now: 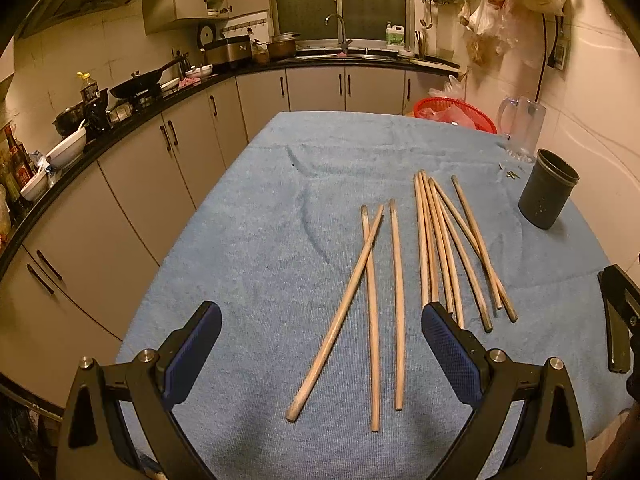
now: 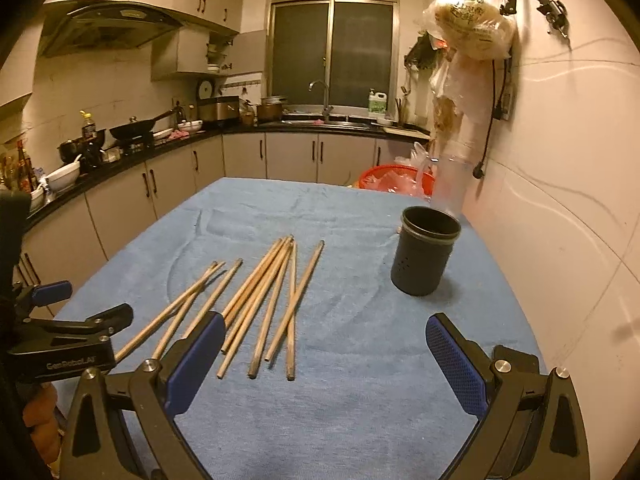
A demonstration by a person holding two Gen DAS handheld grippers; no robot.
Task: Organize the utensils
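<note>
Several wooden chopsticks [image 1: 440, 248] lie loose on the blue cloth [image 1: 260, 240], three [image 1: 372, 300] to the left of a larger fan. They also show in the right wrist view [image 2: 260, 300]. A dark perforated utensil cup [image 1: 546, 190] stands upright and empty at the right, also in the right wrist view [image 2: 426, 250]. My left gripper [image 1: 322, 322] is open and empty, just short of the near ends of the three chopsticks. My right gripper [image 2: 324, 334] is open and empty, near the ends of the fan, with the cup ahead to the right.
A clear glass mug [image 1: 520, 128] and a red basket [image 1: 456, 114] stand at the table's far right. The wall [image 2: 560, 200] runs close along the right edge. Kitchen counters [image 1: 120, 120] with pots and bowls lie to the left. The left gripper [image 2: 60, 340] shows at the right view's left edge.
</note>
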